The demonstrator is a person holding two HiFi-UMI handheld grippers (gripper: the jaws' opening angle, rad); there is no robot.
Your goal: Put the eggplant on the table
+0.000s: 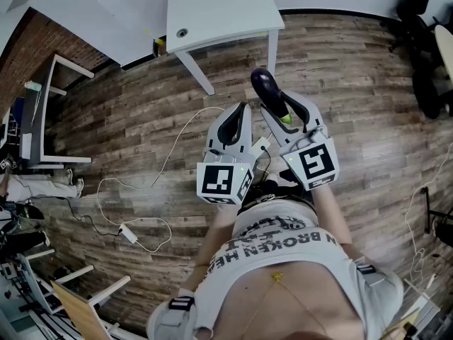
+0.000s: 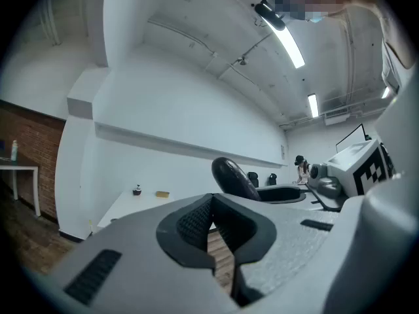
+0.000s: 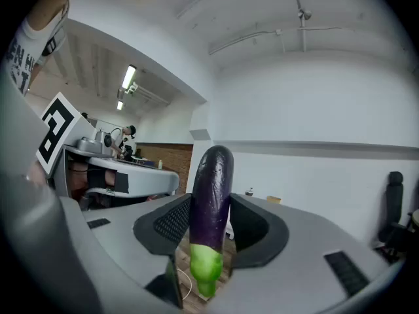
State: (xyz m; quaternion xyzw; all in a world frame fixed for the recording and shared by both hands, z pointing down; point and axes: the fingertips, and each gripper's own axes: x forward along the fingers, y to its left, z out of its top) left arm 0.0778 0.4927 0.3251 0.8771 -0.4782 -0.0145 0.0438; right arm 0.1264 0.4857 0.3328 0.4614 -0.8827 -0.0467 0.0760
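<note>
One eggplant (image 3: pixel 211 198) is clamped between the pads of the right tool (image 1: pixel 287 115), dark end jutting past the jaw tips and green cap toward the tool body. It hangs over the floor (image 1: pixel 141 119), short of the white counter (image 1: pixel 219 9). We judge the carry step in hand: next we must bring it forward over the counter top, lower it until it rests, then release. The left tool (image 2: pixel 211 231), just beside the right, is closed on nothing.
</note>
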